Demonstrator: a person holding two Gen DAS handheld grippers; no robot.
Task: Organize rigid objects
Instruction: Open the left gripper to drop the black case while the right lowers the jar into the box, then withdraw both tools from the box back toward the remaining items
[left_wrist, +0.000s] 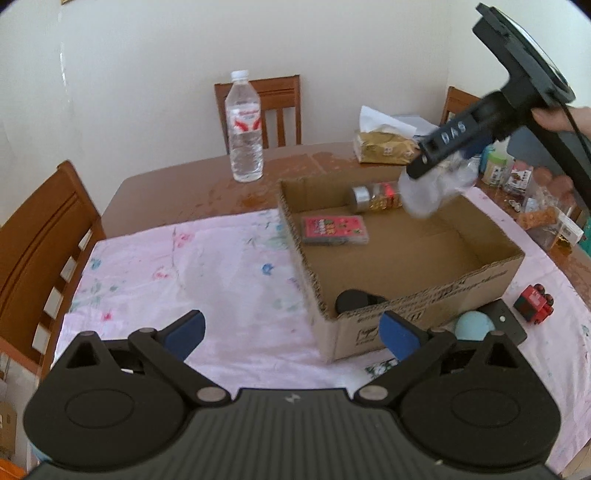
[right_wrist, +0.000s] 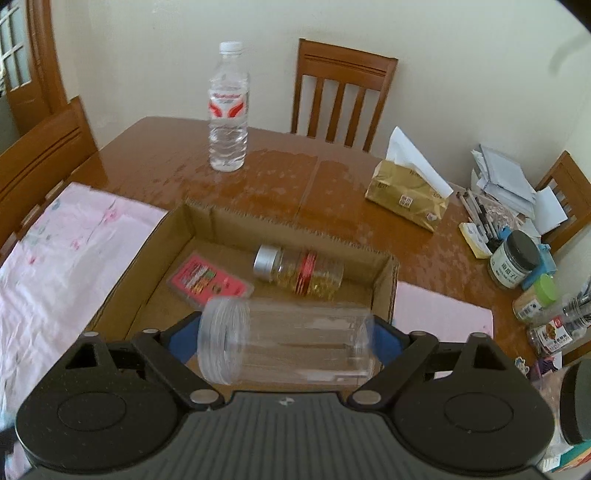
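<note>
The wooden table (right_wrist: 155, 147) carries a pink floral cloth (left_wrist: 184, 266) and an open-topped cardboard box (left_wrist: 480, 273), which contains a pink card pack (right_wrist: 207, 278) lying flat and a silver-capped jar of yellow capsules (right_wrist: 299, 273) lying on its side against the far wall. The right gripper (right_wrist: 284, 341) is clamped on a clear plastic jar (right_wrist: 288, 343), held horizontally above the box interior. The left gripper (left_wrist: 291, 332) hovers above the cloth with its jaws spread and nothing between them, while a red toy (left_wrist: 535, 302) and a pale blue ball (left_wrist: 474, 325) rest outside the box near its front right corner.
</note>
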